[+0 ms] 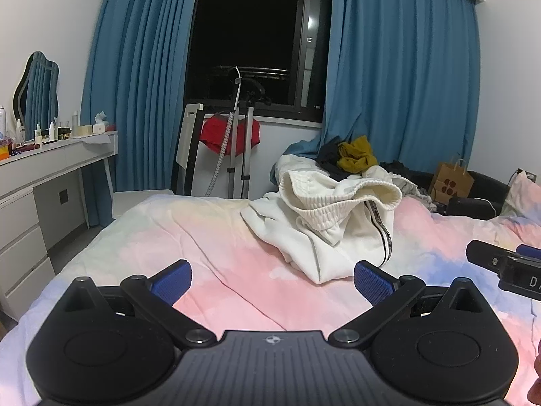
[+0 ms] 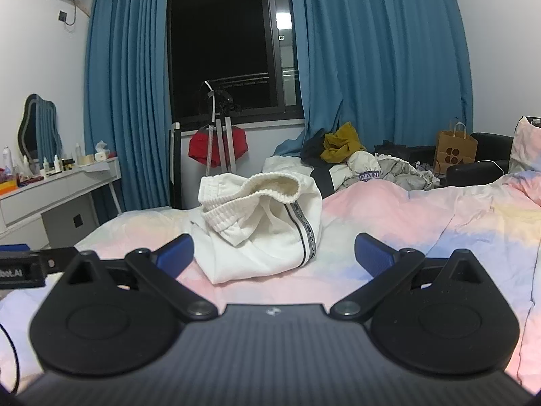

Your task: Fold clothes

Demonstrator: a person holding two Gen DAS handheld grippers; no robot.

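A: Left to right, quick. What's on the far left?

B: Dresser [image 1: 50, 165] w/ bottles and a mirror [image 1: 35, 89] on top, against the wall. Then blue curtains [image 1: 142, 77] either side of a dark window [image 1: 250, 34]. Under the window a stand [image 1: 238, 149] w/ a red cloth [image 1: 231, 133] hanging on it.

A: And the left gripper [image 1: 272, 279]?

B: Jaws spread wide, nothing between the blue pads [image 1: 170, 284]. It hangs over the pink-and-white bed [image 1: 209, 253], not touching any fabric.

A: Where's the clothing?

B: White pants [image 1: 333, 223], crumpled in a heap mid-bed, ribbed waistband up top and gaping, black side stripe facing right. Sits ahead of the left gripper, closer to its right pad but apart from it. In the right wrist view the pants [image 2: 260, 226] are dead ahead, a bit left of centre.

A: Right gripper [image 2: 272, 252]?

B: Also released, wide open, empty. Its left pad [image 2: 175, 253] is just beside the heap's near edge; can't tell if it touches.

A: Further right?

B: More clothes piled behind, incl. a mustard top [image 1: 356, 155], then a paper bag [image 1: 451, 182] by the wall.
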